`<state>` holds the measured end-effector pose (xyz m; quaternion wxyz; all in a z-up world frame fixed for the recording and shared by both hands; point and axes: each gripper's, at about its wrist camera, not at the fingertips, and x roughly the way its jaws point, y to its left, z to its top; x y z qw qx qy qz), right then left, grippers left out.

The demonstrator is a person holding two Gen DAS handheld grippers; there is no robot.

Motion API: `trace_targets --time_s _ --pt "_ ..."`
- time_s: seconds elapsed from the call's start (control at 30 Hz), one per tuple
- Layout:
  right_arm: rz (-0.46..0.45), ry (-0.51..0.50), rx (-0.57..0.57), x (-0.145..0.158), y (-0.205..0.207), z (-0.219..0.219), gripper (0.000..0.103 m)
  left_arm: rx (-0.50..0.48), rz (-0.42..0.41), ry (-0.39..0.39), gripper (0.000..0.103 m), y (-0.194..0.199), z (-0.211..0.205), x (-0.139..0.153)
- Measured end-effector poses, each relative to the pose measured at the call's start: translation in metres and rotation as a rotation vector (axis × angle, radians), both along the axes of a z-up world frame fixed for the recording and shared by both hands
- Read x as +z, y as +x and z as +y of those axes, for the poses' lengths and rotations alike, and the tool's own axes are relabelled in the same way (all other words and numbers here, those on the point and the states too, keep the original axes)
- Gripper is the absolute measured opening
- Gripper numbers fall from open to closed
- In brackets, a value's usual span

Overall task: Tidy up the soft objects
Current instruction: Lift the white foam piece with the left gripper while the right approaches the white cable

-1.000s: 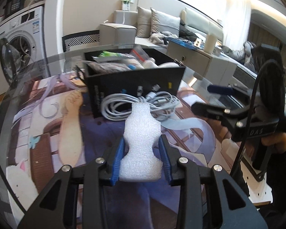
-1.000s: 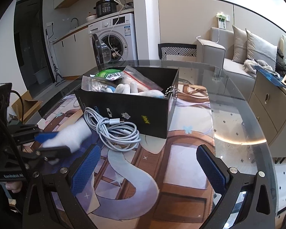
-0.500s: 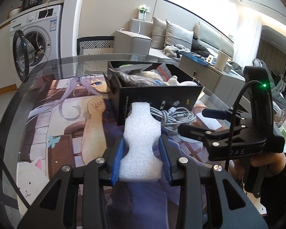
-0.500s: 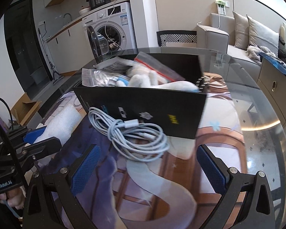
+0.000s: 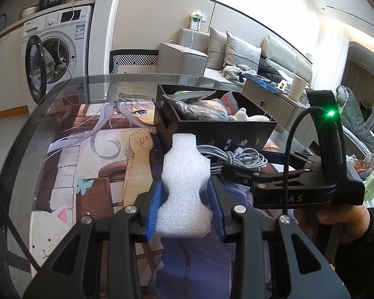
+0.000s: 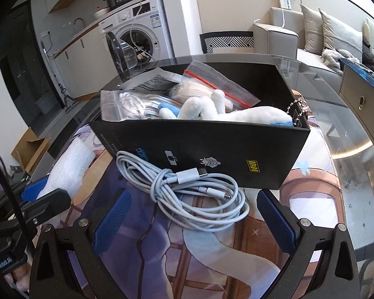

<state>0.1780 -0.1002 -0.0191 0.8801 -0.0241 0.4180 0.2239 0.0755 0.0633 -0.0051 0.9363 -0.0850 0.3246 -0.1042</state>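
Observation:
My left gripper [image 5: 185,209] is shut on a white foam piece [image 5: 184,186], whose narrow neck sticks up past the blue pads. The foam piece [image 6: 67,169] also shows at the left of the right wrist view, held in the left gripper [image 6: 41,194]. A black box [image 6: 212,149] stands on the printed mat, filled with a white plush toy [image 6: 212,109] and plastic bags [image 6: 127,104]. A coiled white cable [image 6: 187,194] lies in front of the box, just ahead of my right gripper [image 6: 194,220], which is open and empty. The right gripper [image 5: 261,167] hovers over the cable [image 5: 236,157].
The round glass table [image 5: 62,87] carries a printed mat [image 5: 87,164]. A washing machine [image 5: 59,49] with its door open stands beyond the table's far left. A sofa [image 5: 236,52] and a low cabinet [image 6: 364,99] lie behind and to the right.
Both grippers have moved closer to the box. The cable now lies right in front of the open right gripper. The left gripper still holds the foam piece.

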Motion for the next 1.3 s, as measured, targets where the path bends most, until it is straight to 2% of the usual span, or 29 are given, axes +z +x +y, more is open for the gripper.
trace_targets --time_s 0.3,0.33,0.4,0.57,1.03,1.3 --pt "0.009 0.023 -0.041 -0.001 0.004 -0.009 0.101 0.003 0.001 0.001 0.035 0.001 0.001 0.000" --pt "0.014 0.025 -0.044 -0.001 0.005 -0.011 0.099 0.003 0.001 0.001 0.035 0.001 0.001 -0.001" --pt "0.015 0.025 -0.050 -0.002 0.005 -0.013 0.088 0.002 0.002 0.003 0.035 0.001 0.001 -0.001" --pt "0.023 0.046 -0.035 0.000 0.003 -0.016 0.076 0.003 0.001 0.002 0.035 0.001 0.001 -0.001" --pt "-0.050 0.066 -0.003 0.009 -0.022 -0.034 0.073 0.004 -0.015 0.011 0.035 -0.002 -0.004 0.008" --pt "-0.002 0.077 0.009 0.000 -0.026 -0.042 0.074 -0.008 -0.019 0.021 0.035 -0.003 -0.010 0.011"
